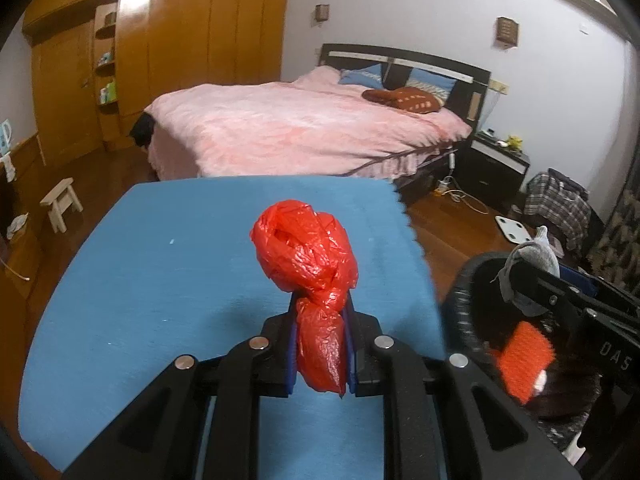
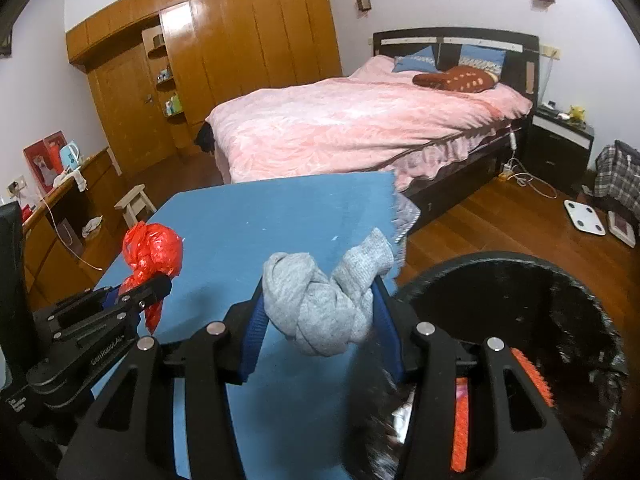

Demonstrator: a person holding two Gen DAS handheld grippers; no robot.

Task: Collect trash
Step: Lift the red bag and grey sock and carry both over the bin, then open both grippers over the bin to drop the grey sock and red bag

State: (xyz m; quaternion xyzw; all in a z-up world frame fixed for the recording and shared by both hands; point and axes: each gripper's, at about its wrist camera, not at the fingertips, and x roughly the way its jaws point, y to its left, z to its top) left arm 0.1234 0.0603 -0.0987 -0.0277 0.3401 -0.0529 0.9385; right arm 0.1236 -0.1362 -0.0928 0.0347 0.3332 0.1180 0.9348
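Left wrist view: left gripper (image 1: 320, 344) clamped on knotted red plastic bag (image 1: 306, 256) above blue table (image 1: 160, 280) | right gripper (image 2: 320, 320) gripping grey knotted sock (image 2: 320, 304) beside black bin (image 2: 560, 280) | orange item already binned | both drops pending

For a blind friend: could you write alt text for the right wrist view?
The right gripper clamps a knotted grey sock above a blue table, beside a black bin. At left, the left gripper holds a red plastic bag.
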